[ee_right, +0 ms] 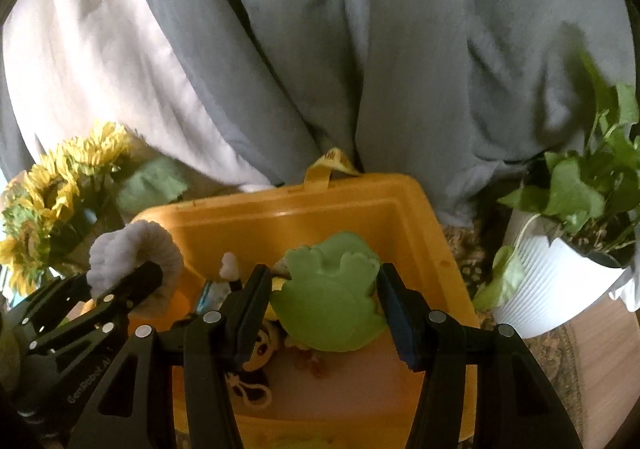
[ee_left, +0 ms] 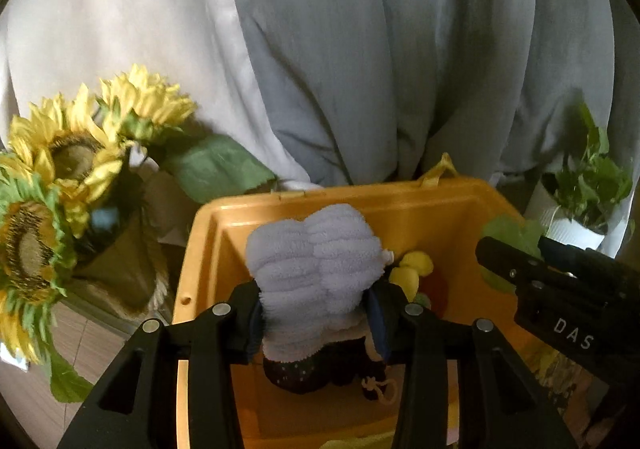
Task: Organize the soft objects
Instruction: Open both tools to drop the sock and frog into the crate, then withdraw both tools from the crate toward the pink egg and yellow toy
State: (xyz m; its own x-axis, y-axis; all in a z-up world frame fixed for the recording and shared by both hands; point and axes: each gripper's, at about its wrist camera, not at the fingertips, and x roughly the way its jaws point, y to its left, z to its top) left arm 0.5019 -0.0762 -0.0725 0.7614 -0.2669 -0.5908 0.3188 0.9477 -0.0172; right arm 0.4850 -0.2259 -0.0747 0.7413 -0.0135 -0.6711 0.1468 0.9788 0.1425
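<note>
A yellow plastic bin point(ee_left: 208, 241) point(ee_right: 432, 249) stands below both grippers. My left gripper point(ee_left: 320, 289) is shut on a fluffy lavender plush point(ee_left: 316, 261), held above the bin's left half. My right gripper point(ee_right: 323, 277) is shut on a flat green plush point(ee_right: 332, 301) over the bin's middle. Each gripper shows in the other's view: the right gripper point(ee_left: 516, 253) at the right, and the lavender plush point(ee_right: 132, 245) at the left. Inside the bin lie a yellow plush point(ee_left: 412, 269), a dark dotted soft item point(ee_left: 304, 373) and a plush with a black-and-white face point(ee_right: 260, 345).
Artificial sunflowers point(ee_left: 60, 169) in a wrap stand left of the bin. A leafy plant in a white ribbed pot point(ee_right: 552, 289) stands to its right on a patterned rug. Grey and white curtains point(ee_left: 360, 49) hang close behind. Wooden floor point(ee_right: 608, 361) shows at the far right.
</note>
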